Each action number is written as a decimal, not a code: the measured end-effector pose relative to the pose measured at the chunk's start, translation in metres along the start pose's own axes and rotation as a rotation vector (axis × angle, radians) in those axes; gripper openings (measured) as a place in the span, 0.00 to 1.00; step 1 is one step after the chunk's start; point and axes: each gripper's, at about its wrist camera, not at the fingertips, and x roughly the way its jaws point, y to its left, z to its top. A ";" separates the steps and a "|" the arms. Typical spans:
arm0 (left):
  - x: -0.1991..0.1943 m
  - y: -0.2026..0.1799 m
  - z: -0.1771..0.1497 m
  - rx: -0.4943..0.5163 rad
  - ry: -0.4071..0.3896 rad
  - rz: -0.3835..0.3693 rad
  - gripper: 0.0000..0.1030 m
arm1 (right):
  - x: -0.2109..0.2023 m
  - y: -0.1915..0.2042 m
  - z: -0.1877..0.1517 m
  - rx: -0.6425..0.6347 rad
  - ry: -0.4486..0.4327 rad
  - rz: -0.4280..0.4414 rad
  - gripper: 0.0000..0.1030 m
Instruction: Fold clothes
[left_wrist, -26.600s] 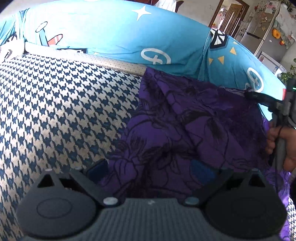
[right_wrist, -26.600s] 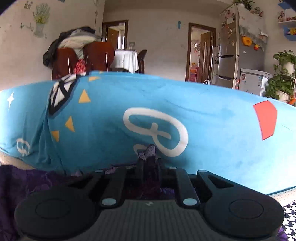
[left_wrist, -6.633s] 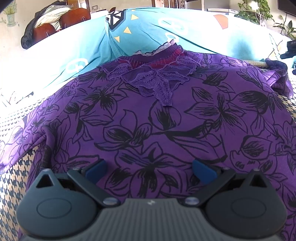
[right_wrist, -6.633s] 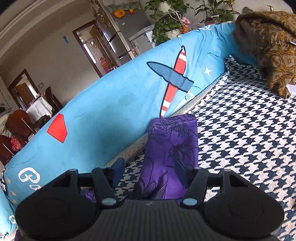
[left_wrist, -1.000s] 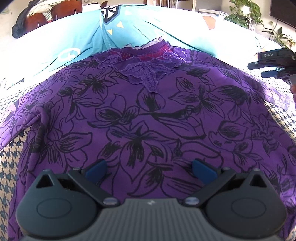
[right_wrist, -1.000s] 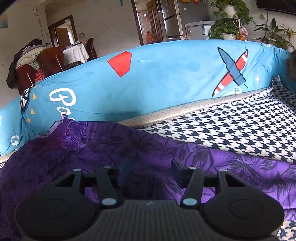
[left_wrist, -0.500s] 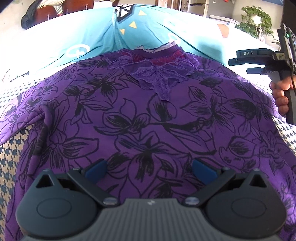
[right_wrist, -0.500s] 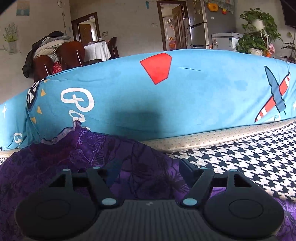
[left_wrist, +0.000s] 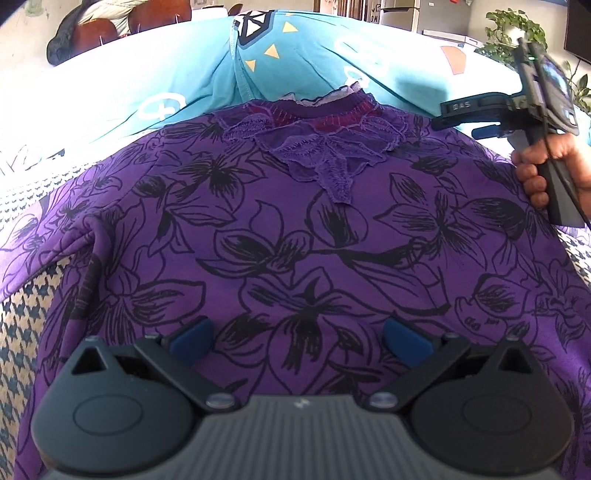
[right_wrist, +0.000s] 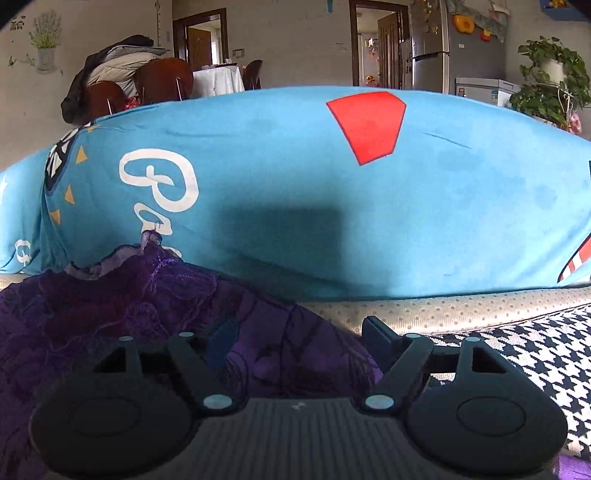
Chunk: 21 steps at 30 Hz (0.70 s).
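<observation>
Behind everything runs the blue printed sofa back (left_wrist: 303, 74), and we take it as our landmark: the purple flowered top (left_wrist: 295, 240) lies face up on the houndstooth seat cover (left_wrist: 22, 317) in front of it, lace neckline (left_wrist: 325, 147) touching the foot of the blue back, body spread toward us. At the left of the sofa back, the top's left sleeve (left_wrist: 37, 240) trails off over the seat, not yet brought in, and a small ridge of cloth stands at that shoulder. Our left gripper (left_wrist: 295, 336) hovers low over the hem end, farthest from the sofa back, jaws released and wide with nothing between them; it has barely stirred in the last second. To the right, our right gripper (right_wrist: 295, 343) has swung in along the sofa back toward the neckline and now sits over the right shoulder of the top, close under the blue back. Its jaws have just been opening and stand apart, with purple cloth below and partly between the fingers (right_wrist: 380, 336) but not pinched. A second ago it was farther right, over the sleeve. We judge that the right side has just been let go, so the left sleeve probably comes next.
</observation>
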 end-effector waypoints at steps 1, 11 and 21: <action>0.000 0.000 0.000 0.003 -0.002 0.001 1.00 | 0.004 0.000 -0.001 0.003 0.007 0.001 0.74; 0.003 -0.002 0.002 0.005 -0.008 0.008 1.00 | 0.015 0.015 -0.009 -0.033 -0.008 -0.023 0.12; 0.004 0.003 0.004 0.000 -0.006 0.007 1.00 | 0.013 -0.008 -0.006 0.137 -0.030 -0.163 0.06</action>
